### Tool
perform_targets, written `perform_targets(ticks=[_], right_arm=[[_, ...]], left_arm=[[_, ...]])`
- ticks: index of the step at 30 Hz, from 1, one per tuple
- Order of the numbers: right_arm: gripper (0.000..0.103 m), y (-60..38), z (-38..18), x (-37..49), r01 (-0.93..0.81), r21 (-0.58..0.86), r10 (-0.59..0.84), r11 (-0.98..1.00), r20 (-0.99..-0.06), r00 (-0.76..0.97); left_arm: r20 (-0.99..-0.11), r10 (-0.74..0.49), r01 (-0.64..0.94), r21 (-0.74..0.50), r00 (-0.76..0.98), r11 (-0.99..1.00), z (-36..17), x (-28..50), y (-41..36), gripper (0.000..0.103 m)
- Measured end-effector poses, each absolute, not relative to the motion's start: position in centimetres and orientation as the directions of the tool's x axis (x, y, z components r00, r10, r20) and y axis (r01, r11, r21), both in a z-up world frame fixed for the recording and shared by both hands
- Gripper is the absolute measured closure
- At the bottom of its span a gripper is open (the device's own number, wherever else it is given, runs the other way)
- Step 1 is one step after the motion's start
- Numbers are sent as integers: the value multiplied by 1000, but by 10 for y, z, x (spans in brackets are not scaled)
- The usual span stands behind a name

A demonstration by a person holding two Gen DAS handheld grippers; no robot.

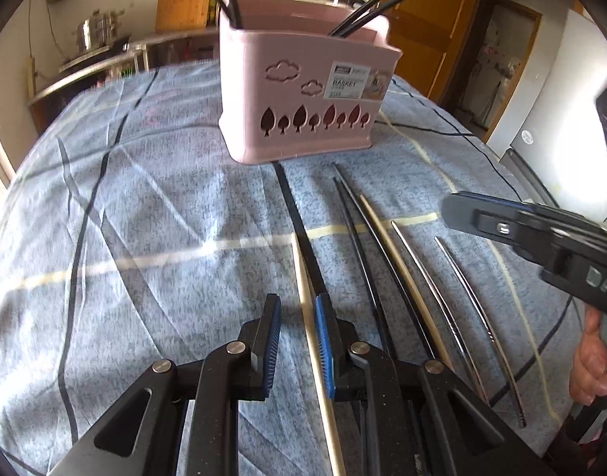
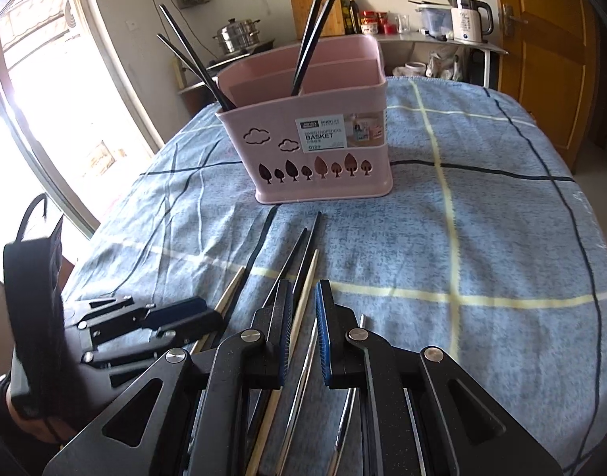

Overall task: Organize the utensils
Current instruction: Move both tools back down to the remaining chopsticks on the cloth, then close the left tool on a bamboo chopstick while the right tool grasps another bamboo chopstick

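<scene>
Blue plaid tablecloth [image 1: 152,182] | pink chopstick basket [image 1: 303,91] at 12 o'clock, black pairs inside | loose chopsticks: wooden chopstick [image 1: 309,317] nearest | left gripper [image 1: 298,337] part-spread, empty; right gripper [image 2: 303,329] likewise (straddling sticks) | advise: lower squarely, pinch mid-shaft.

Home kitchen, steamer pot [image 2: 237,34], kettle [image 2: 469,19]

The pink basket's [image 2: 315,139] white label [image 2: 323,135] reads "BASKET" and, beneath it, "0129".
</scene>
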State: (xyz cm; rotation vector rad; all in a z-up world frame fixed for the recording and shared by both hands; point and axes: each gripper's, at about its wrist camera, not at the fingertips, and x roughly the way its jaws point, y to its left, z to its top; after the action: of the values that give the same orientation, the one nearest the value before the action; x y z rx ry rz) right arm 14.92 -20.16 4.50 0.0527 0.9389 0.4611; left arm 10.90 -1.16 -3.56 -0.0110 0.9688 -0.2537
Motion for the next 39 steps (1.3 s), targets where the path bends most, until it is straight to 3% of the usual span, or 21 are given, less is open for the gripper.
perform_targets(ticks=[6, 17, 26, 39], right_arm=[[91, -195, 34, 163, -351, 243, 396, 904, -784, 478], [91, -198, 25, 174, -324, 250, 384, 912, -798, 465], [91, -198, 24, 178, -324, 251, 384, 912, -800, 460], [91, -184, 12, 191, -332, 218, 352, 918, -834, 426]], left_arm=[[-814, -174, 188, -82, 554, 979, -35, 114, -11, 95], [-813, -218, 179, -142, 540, 974, -33, 123, 0, 95], [-817, -183, 186, -94, 547, 978, -36, 127, -5, 95], [-815, -204, 170, -130, 542, 977, -36, 129, 3, 95]])
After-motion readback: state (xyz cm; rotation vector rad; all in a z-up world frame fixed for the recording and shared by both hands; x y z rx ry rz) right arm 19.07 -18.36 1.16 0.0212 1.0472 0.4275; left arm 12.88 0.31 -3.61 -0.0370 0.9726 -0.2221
